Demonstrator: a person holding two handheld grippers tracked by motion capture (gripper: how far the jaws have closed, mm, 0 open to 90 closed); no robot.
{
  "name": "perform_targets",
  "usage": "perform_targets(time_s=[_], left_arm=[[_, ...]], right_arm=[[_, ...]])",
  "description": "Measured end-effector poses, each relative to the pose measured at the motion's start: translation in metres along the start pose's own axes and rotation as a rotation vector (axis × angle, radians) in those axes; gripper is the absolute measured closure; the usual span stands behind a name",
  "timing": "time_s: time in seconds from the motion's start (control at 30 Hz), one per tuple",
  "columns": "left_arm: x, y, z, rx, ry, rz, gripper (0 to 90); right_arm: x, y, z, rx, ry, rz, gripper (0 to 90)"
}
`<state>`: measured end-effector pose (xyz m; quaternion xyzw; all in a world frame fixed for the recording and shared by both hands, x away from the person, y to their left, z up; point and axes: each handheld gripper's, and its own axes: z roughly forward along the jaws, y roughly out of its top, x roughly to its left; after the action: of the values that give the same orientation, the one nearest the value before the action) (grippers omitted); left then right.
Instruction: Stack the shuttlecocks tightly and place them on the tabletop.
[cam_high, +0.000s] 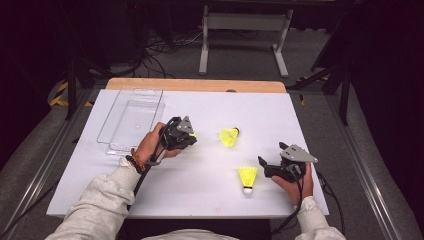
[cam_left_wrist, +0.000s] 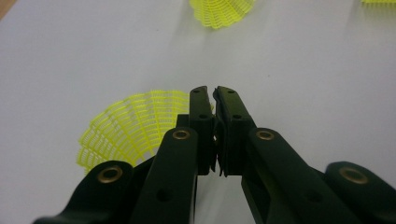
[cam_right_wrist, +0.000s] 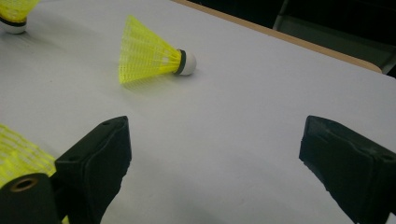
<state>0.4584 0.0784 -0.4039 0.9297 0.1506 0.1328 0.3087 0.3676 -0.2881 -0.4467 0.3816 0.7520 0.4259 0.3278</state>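
Observation:
Three yellow shuttlecocks are on or near the white table. My left gripper (cam_high: 191, 137) is left of centre, its jaws pinching the mesh skirt rim of one shuttlecock (cam_left_wrist: 133, 128), which fans out left of the jaws in the left gripper view (cam_left_wrist: 214, 95). A second shuttlecock (cam_high: 229, 136) lies on its side mid-table, cork to the right (cam_right_wrist: 149, 56). The third shuttlecock (cam_high: 247, 178) lies just left of my right gripper (cam_high: 263, 168). That gripper is open with nothing between its jaws (cam_right_wrist: 215, 154), and the skirt (cam_right_wrist: 16, 156) shows beside its left jaw.
A clear plastic tray (cam_high: 116, 119) sits at the table's far left, beyond the left hand. The white sheet (cam_high: 200, 185) ends at a wooden strip along the far edge. Cables, a metal stand and dark frames stand on the floor behind.

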Motion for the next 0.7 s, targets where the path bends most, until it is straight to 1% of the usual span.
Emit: perform_targets(time_s=[0.13, 0.2, 0.27, 0.33, 0.4, 0.47, 0.53, 0.6, 0.63, 0.7], left_arm=[[-0.008, 0.006, 0.010, 0.020, -0.003, 0.024, 85.8], [-0.011, 0.007, 0.014, 0.021, -0.004, 0.021, 86.2], [-0.013, 0.008, 0.017, 0.028, 0.000, 0.027, 86.4], [-0.017, 0.011, 0.022, 0.045, 0.001, 0.029, 86.7], [-0.018, 0.012, 0.024, 0.052, -0.002, 0.025, 86.9], [-0.021, 0.014, 0.028, 0.064, 0.008, 0.027, 87.1], [-0.023, 0.016, 0.032, 0.071, 0.001, 0.015, 87.7], [-0.027, 0.018, 0.038, 0.083, 0.020, 0.004, 88.0], [-0.029, 0.018, 0.040, 0.081, 0.022, 0.002, 88.2], [-0.031, 0.020, 0.044, 0.072, 0.028, -0.015, 88.2]], right_arm=[[0.000, 0.000, 0.000, -0.003, 0.009, -0.002, 9.6], [0.001, 0.000, 0.000, -0.001, 0.011, -0.006, 9.6], [0.001, 0.000, 0.000, -0.001, 0.017, -0.004, 9.6], [0.001, 0.000, 0.000, 0.001, 0.026, -0.006, 9.6], [0.002, 0.000, 0.001, 0.002, 0.027, -0.006, 9.6], [0.002, 0.000, 0.001, 0.003, 0.032, -0.009, 9.6], [0.003, 0.000, 0.001, 0.005, 0.035, -0.015, 9.6], [0.003, 0.000, 0.001, 0.005, 0.027, -0.013, 9.6], [0.002, 0.000, 0.001, 0.008, 0.016, -0.013, 9.6], [0.001, -0.001, 0.000, 0.003, 0.016, -0.003, 9.6]])
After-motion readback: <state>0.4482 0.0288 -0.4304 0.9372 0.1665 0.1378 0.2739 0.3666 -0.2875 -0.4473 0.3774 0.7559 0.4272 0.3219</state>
